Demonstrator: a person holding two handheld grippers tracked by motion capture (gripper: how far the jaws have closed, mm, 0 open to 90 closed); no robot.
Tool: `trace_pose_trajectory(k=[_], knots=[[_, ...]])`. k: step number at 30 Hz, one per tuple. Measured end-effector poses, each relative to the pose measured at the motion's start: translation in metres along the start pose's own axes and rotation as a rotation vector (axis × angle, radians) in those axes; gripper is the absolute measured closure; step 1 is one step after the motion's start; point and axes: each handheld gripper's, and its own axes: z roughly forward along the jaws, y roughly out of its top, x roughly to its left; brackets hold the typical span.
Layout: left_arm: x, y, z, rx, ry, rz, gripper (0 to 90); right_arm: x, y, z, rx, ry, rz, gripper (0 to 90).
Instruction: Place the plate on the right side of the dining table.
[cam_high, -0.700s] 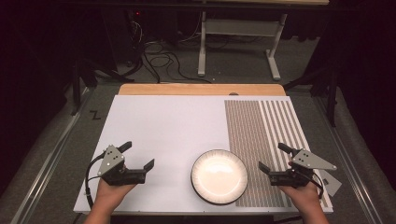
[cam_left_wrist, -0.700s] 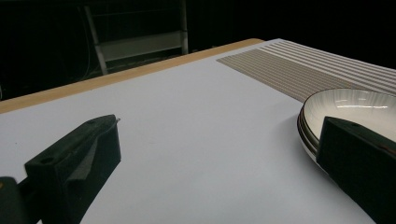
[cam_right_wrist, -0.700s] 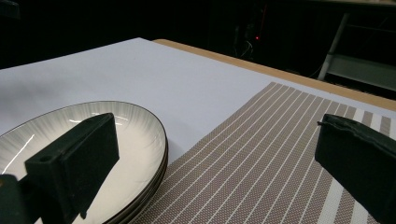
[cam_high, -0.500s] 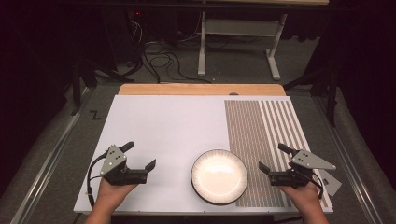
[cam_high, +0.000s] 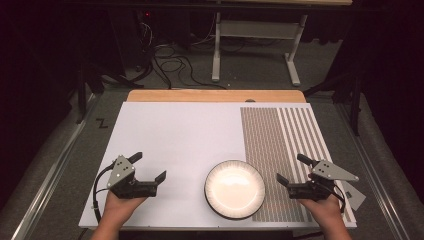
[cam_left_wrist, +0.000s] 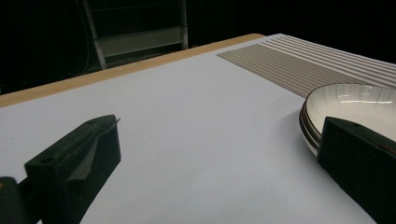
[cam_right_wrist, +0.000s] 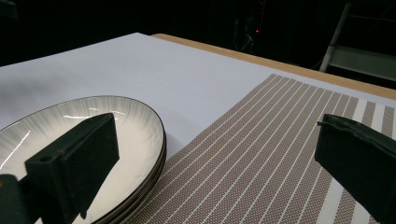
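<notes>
No readable writing. Left gripper (cam_high: 150, 170) and right gripper (cam_high: 291, 170), jaws wide and empty, flank the plates (cam_high: 235, 189) near the table's (cam_high: 170, 135) near edge.

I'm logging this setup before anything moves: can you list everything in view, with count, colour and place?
plates: a stack, apparently two or three, white with dark rims, near edge of the table, partly on the mat
placemat: one, brown with white stripes, right part of the table
table: one, white top with a wooden far edge
frame: one, grey metal, on the floor beyond the table
cables: several, dark, floor beyond the table
left claw: one, black, open, left of the plates
right claw: one, black, open, over the placemat
</notes>
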Motion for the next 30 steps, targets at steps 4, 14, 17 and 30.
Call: trace_pose_trajectory(k=[4,14,17,30], knots=[[-0.001,0.0,0.001,0.001,0.0,0.0,0.3,0.001,0.001,0.0,0.003,0.004,0.001,0.7],[-0.002,-0.001,0.002,0.009,-0.001,0.009,0.3,0.005,0.004,0.0,0.016,-0.002,-0.007,12.6],[-0.002,-0.001,0.002,0.011,-0.003,0.007,0.3,0.008,0.006,0.001,0.02,-0.005,0.002,17.2],[-0.001,-0.001,0.002,0.013,-0.008,0.01,0.3,0.023,0.012,0.006,0.057,0.032,-0.015,47.8]])
